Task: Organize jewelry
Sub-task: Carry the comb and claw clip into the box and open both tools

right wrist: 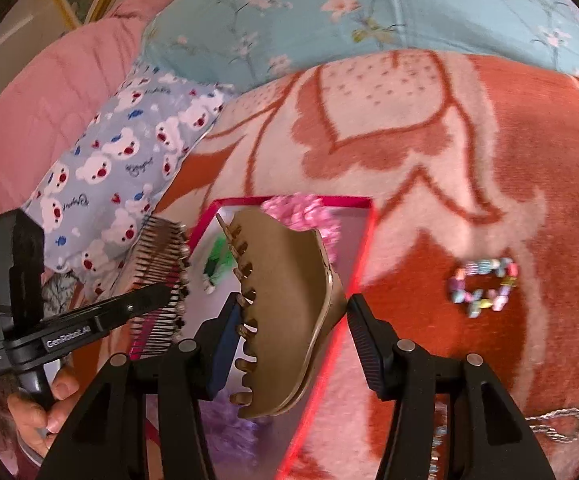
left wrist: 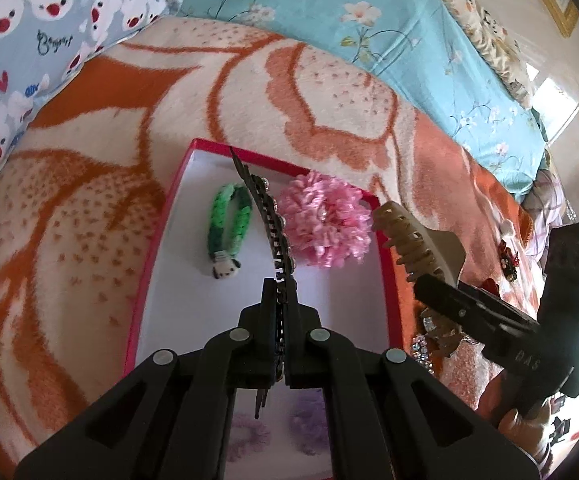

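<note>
A red-rimmed box (left wrist: pixel 171 200) with a white floor lies on an orange and cream blanket. In it are a green braided band (left wrist: pixel 228 222), a pink pompom flower (left wrist: pixel 323 220) and purple scrunchies (left wrist: pixel 249 438). My left gripper (left wrist: pixel 279 282) is shut on a dark rhinestone hair comb (left wrist: pixel 267 216), held edge-up over the box; it also shows in the right wrist view (right wrist: pixel 157 276). My right gripper (right wrist: pixel 289 308) is shut on a tan claw clip (right wrist: pixel 285 308) over the box's right rim (right wrist: pixel 359 248). The clip also shows in the left wrist view (left wrist: pixel 417 240).
A colourful bead bracelet (right wrist: pixel 483 286) and a silver chain (right wrist: pixel 561 424) lie on the blanket right of the box. A rhinestone piece (left wrist: pixel 423 346) and red ornaments (left wrist: pixel 507 260) lie there too. A bear-print pillow (left wrist: pixel 29 40) and blue floral bedding (left wrist: pixel 349 12) lie behind.
</note>
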{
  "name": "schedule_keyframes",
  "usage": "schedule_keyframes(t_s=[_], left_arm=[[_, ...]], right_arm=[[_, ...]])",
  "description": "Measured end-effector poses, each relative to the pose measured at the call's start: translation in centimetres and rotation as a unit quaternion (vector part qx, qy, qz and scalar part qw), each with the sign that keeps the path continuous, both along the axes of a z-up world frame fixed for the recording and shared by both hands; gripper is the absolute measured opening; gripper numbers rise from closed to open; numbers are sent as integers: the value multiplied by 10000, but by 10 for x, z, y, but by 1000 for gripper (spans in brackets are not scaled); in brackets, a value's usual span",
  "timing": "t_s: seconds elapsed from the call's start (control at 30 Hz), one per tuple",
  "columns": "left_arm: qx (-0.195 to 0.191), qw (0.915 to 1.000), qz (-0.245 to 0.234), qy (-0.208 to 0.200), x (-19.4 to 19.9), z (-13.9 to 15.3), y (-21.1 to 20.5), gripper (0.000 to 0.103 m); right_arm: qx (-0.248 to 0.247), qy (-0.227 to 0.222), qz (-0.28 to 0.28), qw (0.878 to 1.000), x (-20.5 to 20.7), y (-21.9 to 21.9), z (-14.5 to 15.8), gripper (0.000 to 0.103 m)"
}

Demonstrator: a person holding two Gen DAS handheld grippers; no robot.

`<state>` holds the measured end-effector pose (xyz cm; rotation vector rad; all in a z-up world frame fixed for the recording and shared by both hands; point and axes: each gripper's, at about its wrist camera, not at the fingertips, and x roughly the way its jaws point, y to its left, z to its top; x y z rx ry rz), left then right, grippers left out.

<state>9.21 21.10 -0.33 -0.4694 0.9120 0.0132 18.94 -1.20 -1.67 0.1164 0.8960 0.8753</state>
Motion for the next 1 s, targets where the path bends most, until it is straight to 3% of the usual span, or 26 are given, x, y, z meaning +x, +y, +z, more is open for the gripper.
schedule_keyframes(t_s=[0.37, 1.0], left_arm=[[-227, 9996, 99, 158, 16, -28, 24, 1], [-184, 9992, 154, 305, 23, -41, 30, 4]], right_arm=[[-558, -29, 229, 9982, 0, 52, -29, 54], [-775, -54, 317, 9965, 10, 64, -39, 56]])
